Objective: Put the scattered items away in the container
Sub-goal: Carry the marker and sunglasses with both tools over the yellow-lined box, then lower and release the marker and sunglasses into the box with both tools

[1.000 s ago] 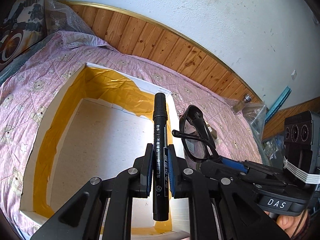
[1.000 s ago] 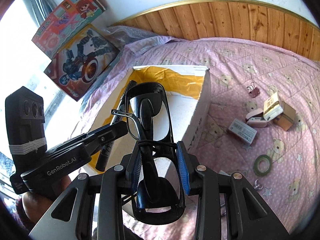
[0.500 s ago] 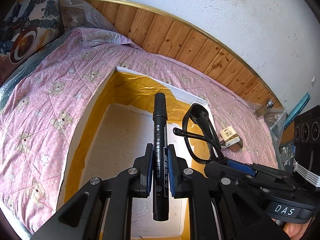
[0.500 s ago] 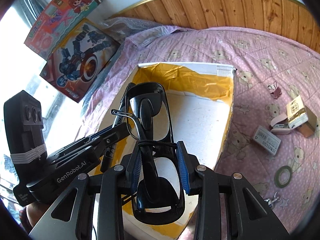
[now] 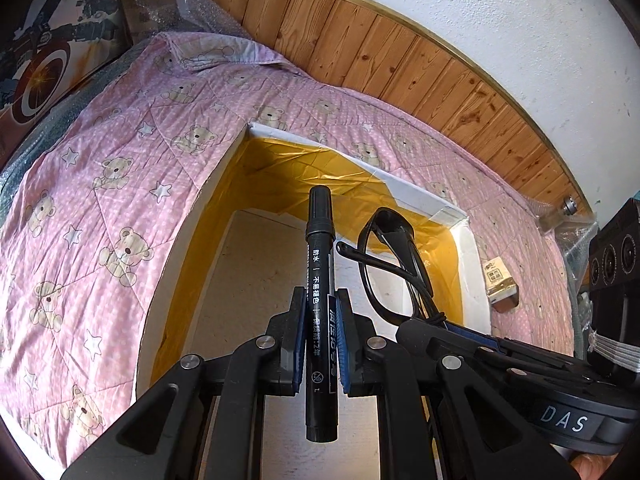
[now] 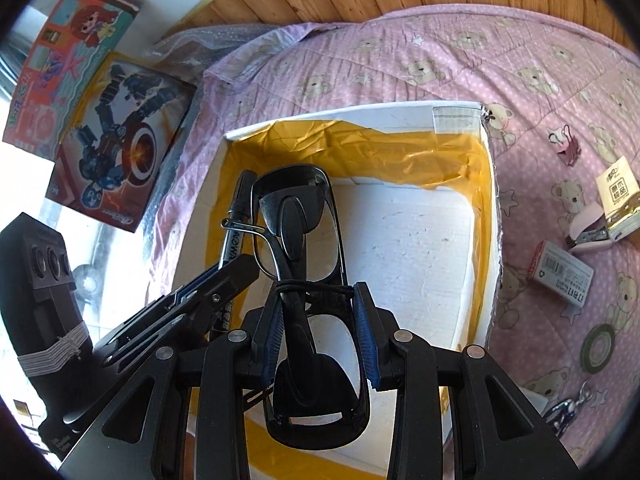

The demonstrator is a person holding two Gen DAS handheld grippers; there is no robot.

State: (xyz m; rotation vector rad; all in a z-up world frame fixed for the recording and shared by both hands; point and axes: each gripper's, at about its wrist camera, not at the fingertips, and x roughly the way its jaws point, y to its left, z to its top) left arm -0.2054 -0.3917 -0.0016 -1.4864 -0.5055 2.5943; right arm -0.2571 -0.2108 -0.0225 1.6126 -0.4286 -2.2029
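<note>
Above the open white box with yellow-taped inner walls, the left gripper is clamped on a black marker. Beside it, also over the box, the right gripper pinches folded black glasses. Right of the box, small packets lie on the pink quilt.

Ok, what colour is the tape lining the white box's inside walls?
Yellow-orange tape lines the white box; clearest in the right wrist view.

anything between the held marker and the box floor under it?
Nothing: in the left wrist view the marker, clamped in the left gripper, hangs over bare box floor.
</note>
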